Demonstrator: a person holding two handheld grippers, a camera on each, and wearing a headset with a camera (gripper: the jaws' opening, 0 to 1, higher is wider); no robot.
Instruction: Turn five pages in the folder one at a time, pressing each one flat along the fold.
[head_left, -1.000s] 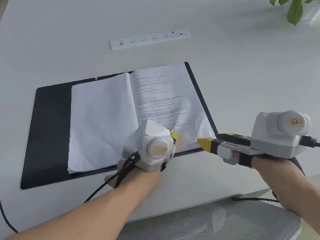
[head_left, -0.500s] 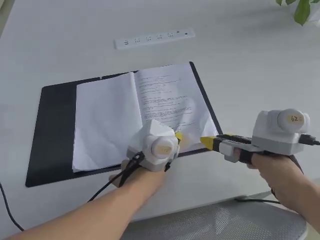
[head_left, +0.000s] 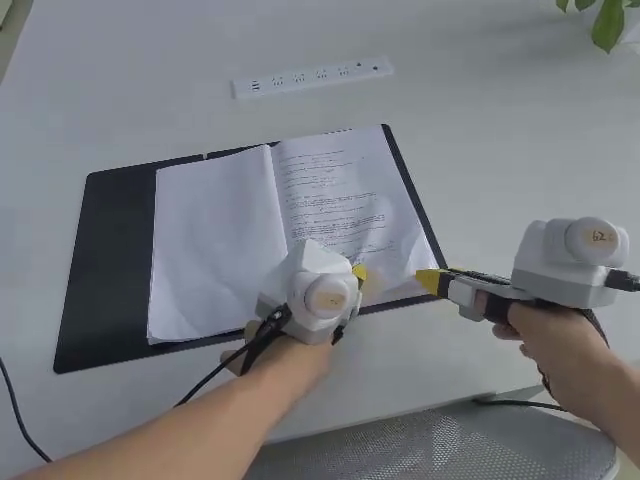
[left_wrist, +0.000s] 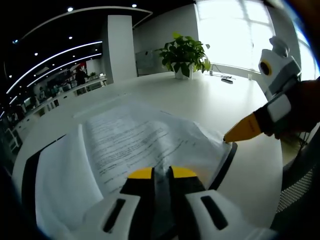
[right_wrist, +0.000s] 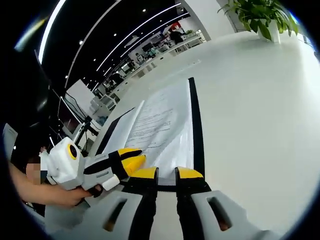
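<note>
Little has moved: left gripper (head_left: 357, 272) and right gripper (head_left: 426, 281) still flank the corner of the printed page (head_left: 330, 200), fingers together, nothing lifted

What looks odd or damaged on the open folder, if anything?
The printed page is rumpled toward its lower right corner, near the right gripper: it bulges up instead of lying flat. The blank page looks flatter.
</note>
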